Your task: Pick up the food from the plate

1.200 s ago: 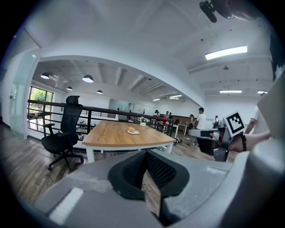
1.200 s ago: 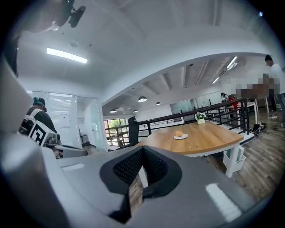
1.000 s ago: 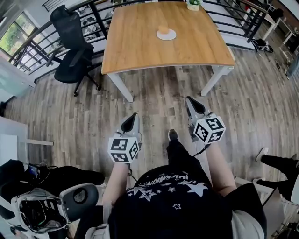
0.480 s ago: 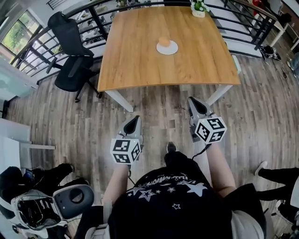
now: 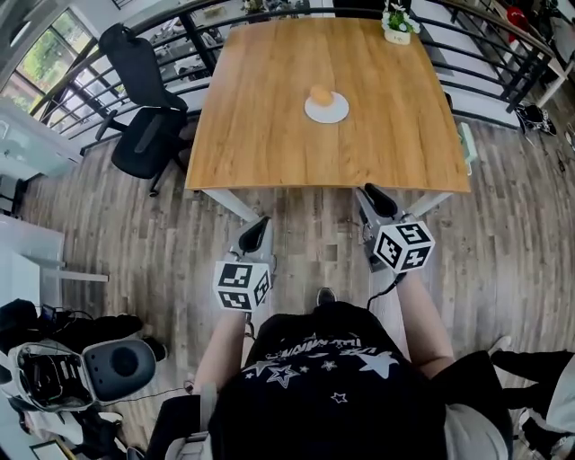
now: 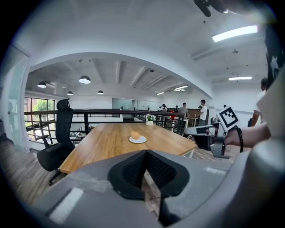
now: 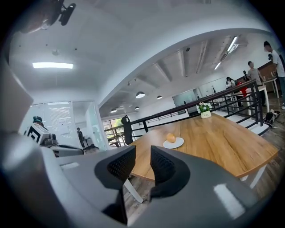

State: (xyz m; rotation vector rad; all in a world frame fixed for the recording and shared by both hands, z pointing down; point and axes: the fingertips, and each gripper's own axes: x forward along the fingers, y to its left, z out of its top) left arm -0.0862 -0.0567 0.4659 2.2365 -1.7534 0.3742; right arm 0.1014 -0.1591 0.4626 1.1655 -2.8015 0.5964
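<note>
Head view: high, steeply down on table [image 5: 269, 135]. Both gripper views: low, near-level, facing same table, plate [image 5: 334, 115].

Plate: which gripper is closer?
Right. The right gripper, jaws just opening and empty, is at the table edge, right of the plate; the left gripper is farther back, to its left.

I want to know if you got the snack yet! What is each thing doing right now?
food: resting on the plate, untouched
plate: flat on the table
left hand-held gripper: shut, empty, short of the table
right hand-held gripper: jaws apart, just been opening, nothing between them
office chair: upright beside the table
potted plant: upright at the table's far edge
</note>
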